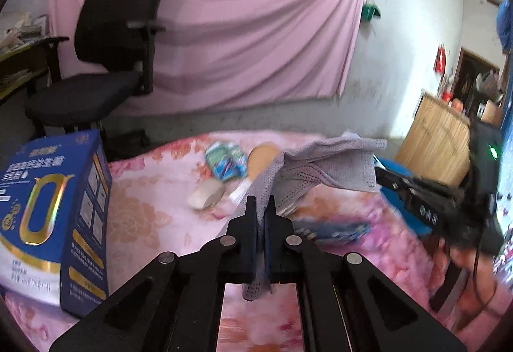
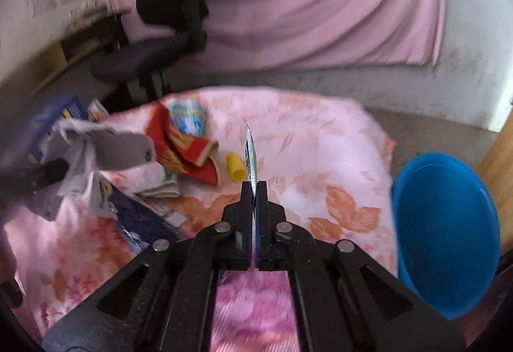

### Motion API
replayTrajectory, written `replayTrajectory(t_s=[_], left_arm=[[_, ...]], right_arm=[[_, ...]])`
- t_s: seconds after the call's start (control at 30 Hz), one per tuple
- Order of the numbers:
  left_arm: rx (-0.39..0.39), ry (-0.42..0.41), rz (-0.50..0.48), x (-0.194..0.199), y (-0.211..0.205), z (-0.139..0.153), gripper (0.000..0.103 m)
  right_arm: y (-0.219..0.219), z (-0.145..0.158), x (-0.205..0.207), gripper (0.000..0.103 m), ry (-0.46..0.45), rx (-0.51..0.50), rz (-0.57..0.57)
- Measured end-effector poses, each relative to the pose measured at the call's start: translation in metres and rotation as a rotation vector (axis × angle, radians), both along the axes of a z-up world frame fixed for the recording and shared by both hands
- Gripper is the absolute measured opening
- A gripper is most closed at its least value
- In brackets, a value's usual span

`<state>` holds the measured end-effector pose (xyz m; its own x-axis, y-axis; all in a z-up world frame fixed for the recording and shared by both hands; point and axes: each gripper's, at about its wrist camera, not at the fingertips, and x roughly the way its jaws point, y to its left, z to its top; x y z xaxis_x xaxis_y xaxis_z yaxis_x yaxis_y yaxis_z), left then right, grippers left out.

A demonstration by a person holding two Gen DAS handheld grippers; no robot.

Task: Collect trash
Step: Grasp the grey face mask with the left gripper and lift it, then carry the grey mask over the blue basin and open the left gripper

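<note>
My left gripper (image 1: 262, 203) pinched a limp grey mask (image 1: 323, 169); my right gripper (image 2: 254, 188) clenched what looked like a flimsy wrapper (image 2: 250, 156) edge-on, left of the blue bin (image 2: 445, 230).

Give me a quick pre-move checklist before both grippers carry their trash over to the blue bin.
1. Left gripper shut on grey cloth: ok.
2. Right gripper shut on thin wrapper, seen edge-on: ok.
3. Blue bin open and upright beside the bed: ok.
4. Bin in the right gripper's reach: cannot tell.
5. Cloth hanging free of other trash: cannot tell, motion blur.
6. All trash collected: not ok; red packet and yellow cap remain.
</note>
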<state>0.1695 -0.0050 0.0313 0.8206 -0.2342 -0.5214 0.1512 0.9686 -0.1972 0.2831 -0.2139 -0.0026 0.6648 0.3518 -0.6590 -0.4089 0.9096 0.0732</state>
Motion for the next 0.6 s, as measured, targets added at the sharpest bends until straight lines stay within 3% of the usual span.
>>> replayTrajectory(t_s=[0.2, 0.37, 0.47, 0.6], left_arm=[[-0.038, -0.191, 0.01, -0.013, -0.036, 0.054, 0.001], [-0.068, -0.254, -0.045, 0.007, -0.085, 0.087, 0.001], [-0.072, -0.27, -0.094, 0.029, -0.122, 0.101, 0.001], [-0.053, -0.242, -0.144, 0.062, -0.173, 0.099, 0.001]], right_arm=[[-0.024, 0.044, -0.062, 0.03, -0.285, 0.133, -0.045], [-0.049, 0.086, -0.097, 0.03, -0.521, 0.194, -0.123], [-0.07, 0.1, -0.099, 0.03, -0.595, 0.209, -0.177], [-0.105, 0.104, -0.089, 0.03, -0.614, 0.238, -0.237]])
